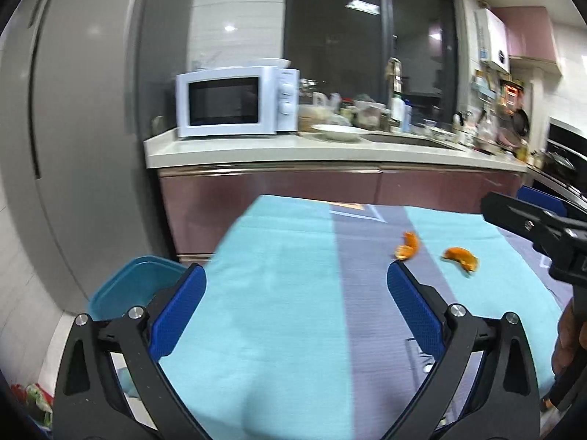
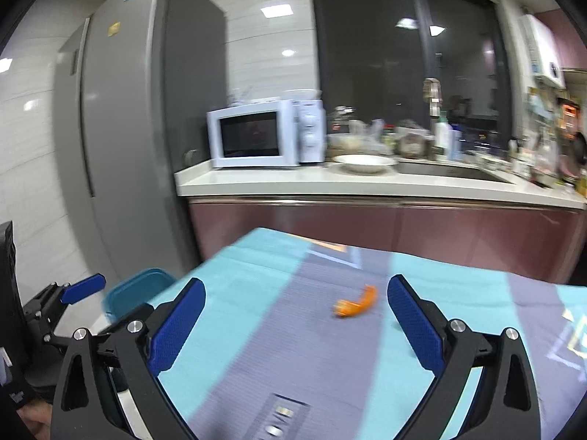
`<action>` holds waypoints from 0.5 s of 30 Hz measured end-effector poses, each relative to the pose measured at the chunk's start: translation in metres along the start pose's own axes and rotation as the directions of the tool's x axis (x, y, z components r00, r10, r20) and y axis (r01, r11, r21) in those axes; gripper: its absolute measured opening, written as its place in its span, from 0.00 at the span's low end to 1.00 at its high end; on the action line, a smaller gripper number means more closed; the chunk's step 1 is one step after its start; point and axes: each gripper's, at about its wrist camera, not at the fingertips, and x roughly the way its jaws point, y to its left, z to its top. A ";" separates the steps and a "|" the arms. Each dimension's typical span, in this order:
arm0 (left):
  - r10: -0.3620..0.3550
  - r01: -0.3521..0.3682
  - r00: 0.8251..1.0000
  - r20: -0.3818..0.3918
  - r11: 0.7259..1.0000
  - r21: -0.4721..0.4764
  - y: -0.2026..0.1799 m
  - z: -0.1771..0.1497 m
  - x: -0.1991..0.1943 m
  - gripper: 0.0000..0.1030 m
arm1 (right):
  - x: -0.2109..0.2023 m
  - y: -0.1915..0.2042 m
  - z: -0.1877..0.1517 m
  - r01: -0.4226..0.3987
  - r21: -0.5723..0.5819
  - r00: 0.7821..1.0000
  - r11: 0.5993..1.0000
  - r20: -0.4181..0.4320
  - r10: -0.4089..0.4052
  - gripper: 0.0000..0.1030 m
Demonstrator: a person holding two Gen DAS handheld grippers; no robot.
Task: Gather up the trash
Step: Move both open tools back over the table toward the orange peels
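Right wrist view: right gripper [image 2: 296, 324] wide open, empty; orange peel [image 2: 356, 302] just ahead, long axis crosswise, toward table's far edge.

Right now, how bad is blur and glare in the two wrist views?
Left wrist: motion smear on the two orange peel pieces and the white microwave; ceiling lights mirrored in the dark window. Right wrist: the one orange peel piece is smeared, same window reflections, fisheye bending the grey fridge.
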 end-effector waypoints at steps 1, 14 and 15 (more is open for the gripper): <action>-0.017 0.017 1.000 -0.003 1.000 0.009 -0.010 -0.001 0.004 0.95 | -0.005 -0.009 -0.004 0.024 0.011 1.000 1.000 0.000 -0.024 0.93; -0.117 0.118 0.993 -0.022 0.991 0.060 -0.082 0.004 0.042 0.95 | -0.023 -0.085 -0.048 0.236 0.096 0.972 0.967 -0.039 -0.233 0.93; -0.119 0.120 0.993 -0.023 0.991 0.062 -0.083 0.006 0.045 0.95 | -0.020 -0.089 -0.051 0.245 0.103 0.969 0.964 -0.047 -0.241 0.93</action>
